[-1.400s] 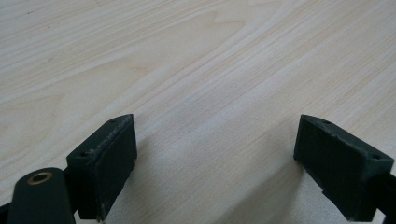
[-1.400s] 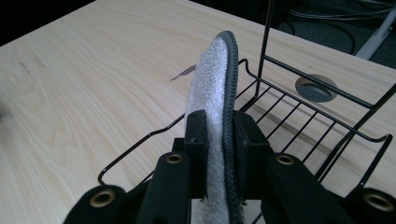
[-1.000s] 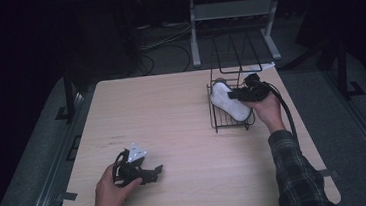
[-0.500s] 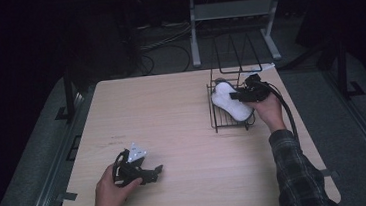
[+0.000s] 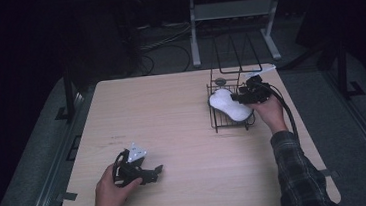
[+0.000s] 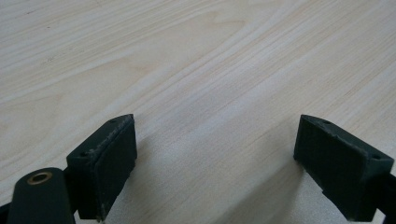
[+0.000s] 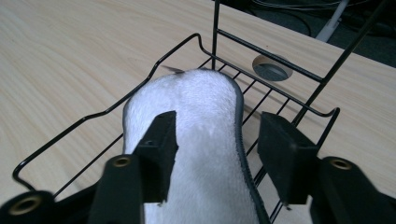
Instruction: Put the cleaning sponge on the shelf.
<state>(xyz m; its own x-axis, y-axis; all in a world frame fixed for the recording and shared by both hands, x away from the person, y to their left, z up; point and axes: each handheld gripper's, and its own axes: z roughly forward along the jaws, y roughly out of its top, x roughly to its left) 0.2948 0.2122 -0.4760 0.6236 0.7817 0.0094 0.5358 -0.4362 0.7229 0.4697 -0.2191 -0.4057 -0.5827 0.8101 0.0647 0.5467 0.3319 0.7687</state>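
A light wooden table point(image 5: 173, 129) seen from above in a dark room. At its far right edge stands a black wire rack point(image 5: 229, 104) with a low basket and tall upright wires. Lying in the basket is a white fleecy insole point(image 5: 229, 106) with a dark rim, lengthwise along the basket.

The right gripper point(image 5: 246, 97), held in a hand with a plaid sleeve, reaches into the rack from the right. In the right gripper view, its two black jaws are spread, having just been opening. The insole point(image 7: 201, 140) lies between and beneath them: the left jaw sits over the fleecy top surface, while the right jaw stands clear of the insole's dark edge, over the basket wires point(image 7: 261, 100). Neither pad presses on it. A round grey cable hole point(image 7: 272, 67) shows in the table beyond the rack.

The left gripper point(image 5: 149, 172) rests low near the table's front left, well apart from the rack. In the left gripper view, its jaws are spread wide over bare wood point(image 6: 210, 70), nothing between them.
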